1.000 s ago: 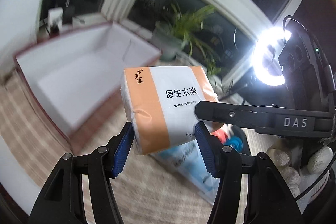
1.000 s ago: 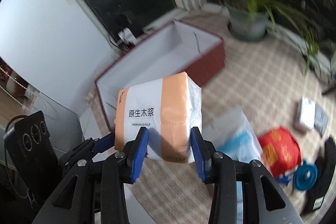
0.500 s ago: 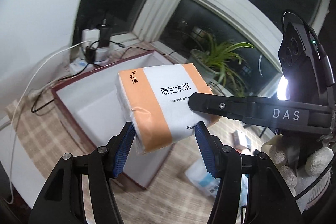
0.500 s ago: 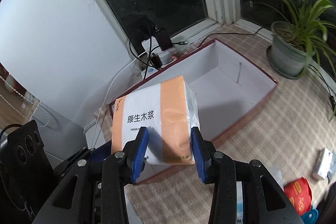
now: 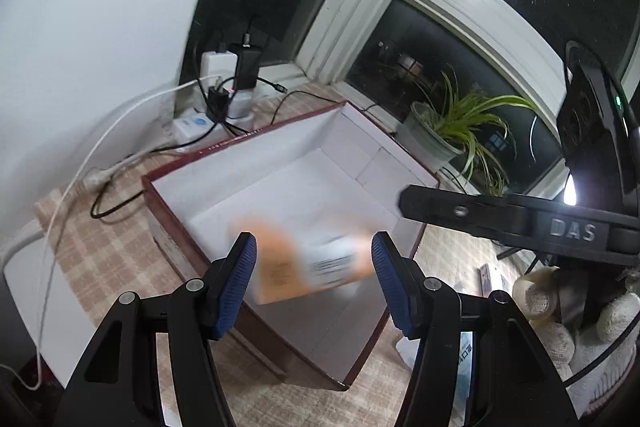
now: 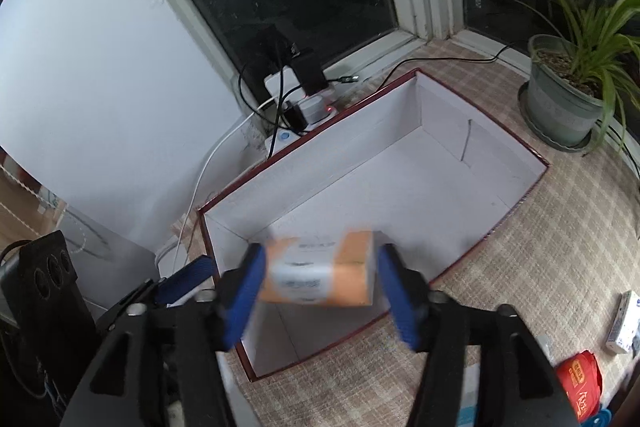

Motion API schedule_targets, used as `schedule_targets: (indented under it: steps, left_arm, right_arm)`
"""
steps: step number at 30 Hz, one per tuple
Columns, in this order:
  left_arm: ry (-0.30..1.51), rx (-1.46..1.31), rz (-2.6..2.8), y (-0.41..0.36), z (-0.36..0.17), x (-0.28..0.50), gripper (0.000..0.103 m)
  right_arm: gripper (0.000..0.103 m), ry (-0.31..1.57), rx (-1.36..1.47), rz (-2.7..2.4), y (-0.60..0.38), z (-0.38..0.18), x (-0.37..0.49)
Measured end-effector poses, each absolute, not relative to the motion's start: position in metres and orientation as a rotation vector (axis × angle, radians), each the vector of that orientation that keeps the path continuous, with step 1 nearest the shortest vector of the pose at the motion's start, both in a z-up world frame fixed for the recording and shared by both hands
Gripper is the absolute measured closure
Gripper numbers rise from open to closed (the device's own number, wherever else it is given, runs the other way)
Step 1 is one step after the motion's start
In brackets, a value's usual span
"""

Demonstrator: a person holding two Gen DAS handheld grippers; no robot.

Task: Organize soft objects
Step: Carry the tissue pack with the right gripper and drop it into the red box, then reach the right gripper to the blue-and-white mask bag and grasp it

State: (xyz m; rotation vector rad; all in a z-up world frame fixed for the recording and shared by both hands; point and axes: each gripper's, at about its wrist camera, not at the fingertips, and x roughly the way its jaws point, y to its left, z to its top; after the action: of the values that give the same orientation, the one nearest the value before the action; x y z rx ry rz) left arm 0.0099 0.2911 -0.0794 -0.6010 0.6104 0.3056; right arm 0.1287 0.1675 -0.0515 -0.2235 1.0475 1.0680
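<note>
**Tissue pack dropping into the open box**

Two handheld grippers hover side by side over a large open box point(image 6: 420, 187), dark red outside and white inside, which sits on a checked floor mat point(image 6: 560, 267) near a window corner. An orange and white tissue pack point(image 6: 320, 273) shows blurred between the blue pads and over the near end of the box; it appears to be falling free. The right gripper point(image 6: 320, 297) has just been opening, and its pads now stand clear of the pack on both sides. The left gripper point(image 5: 314, 285) is also spread wide with nothing pressed between its pads; the pack shows beyond them.

To do this step well, I judge both grippers should keep apart and stay above the box walls until the pack settles flat on the white bottom, then lift straight away without catching the rim.

Counted: one box, holding nothing else that shows; one tissue pack in the air; one red packet point(image 6: 580, 379) and one small white packet point(image 6: 624, 323) on the mat at the right; one potted plant point(image 6: 568, 99) at the far right; one power strip point(image 6: 296, 131) with chargers and cables by the far wall.
</note>
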Motion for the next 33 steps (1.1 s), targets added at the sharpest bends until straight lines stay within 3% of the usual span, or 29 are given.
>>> schedule_targets:
  steps: [9, 13, 16, 33]
  left_arm:
    - [0.578, -0.580, 0.257, 0.276, -0.064, 0.002, 0.041]
    - [0.590, -0.572, 0.208, 0.258, -0.061, 0.005, 0.032]
    - [0.612, -0.583, 0.160, 0.242, -0.065, 0.009, 0.032]
    - [0.901, -0.715, -0.095, 0.133, -0.137, 0.037, 0.032]
  right_arm:
    - [0.044, 1.043, -0.161, 0.987, 0.101, -0.039, 0.140]
    - [0.045, 1.040, -0.131, 0.933, 0.055, -0.037, 0.144]
    - [0.045, 1.039, -0.121, 0.893, 0.022, -0.038, 0.145]
    - [0.044, 1.211, -0.130, 0.682, -0.130, -0.125, 0.157]
